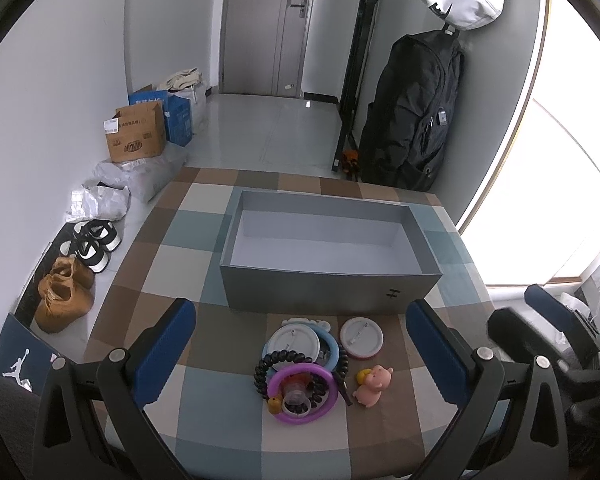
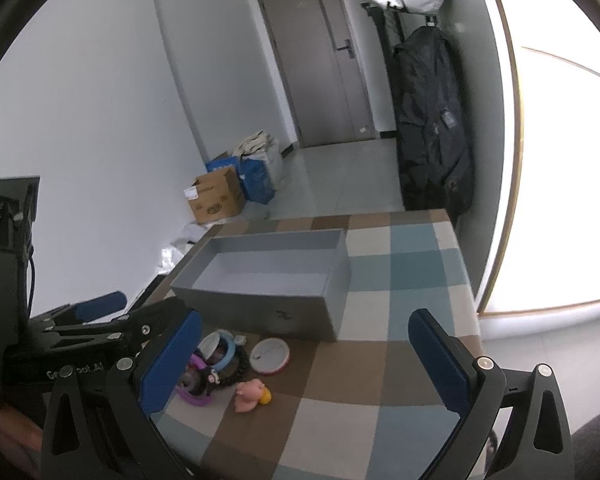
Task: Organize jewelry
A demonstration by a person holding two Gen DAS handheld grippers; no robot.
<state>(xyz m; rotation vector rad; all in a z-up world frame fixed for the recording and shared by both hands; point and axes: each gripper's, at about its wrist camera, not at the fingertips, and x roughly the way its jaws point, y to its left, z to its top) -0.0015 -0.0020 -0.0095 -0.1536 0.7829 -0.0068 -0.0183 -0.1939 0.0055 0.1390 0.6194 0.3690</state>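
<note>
A pile of jewelry lies on the checked tablecloth in front of an empty grey box point(image 1: 324, 284) point(image 2: 260, 308). The pile holds a purple ring point(image 1: 300, 396), a black beaded bracelet point(image 1: 284, 360), a light blue ring point(image 1: 332, 346) and a white round disc point(image 1: 294, 342). A white and pink round badge point(image 1: 361, 337) point(image 2: 269, 355) lies beside them, and a pink pig figure point(image 1: 374, 386) point(image 2: 249, 395) nearer to me. My left gripper point(image 1: 300, 352) hangs open above the pile. My right gripper point(image 2: 306, 360) is open over bare cloth to the right of the pile.
The table point(image 1: 148, 280) ends at the left, with shoes point(image 1: 64, 292), bags and cardboard boxes point(image 1: 138, 132) on the floor below. A black backpack point(image 1: 416, 112) hangs beyond the far edge. A bright window fills the right side.
</note>
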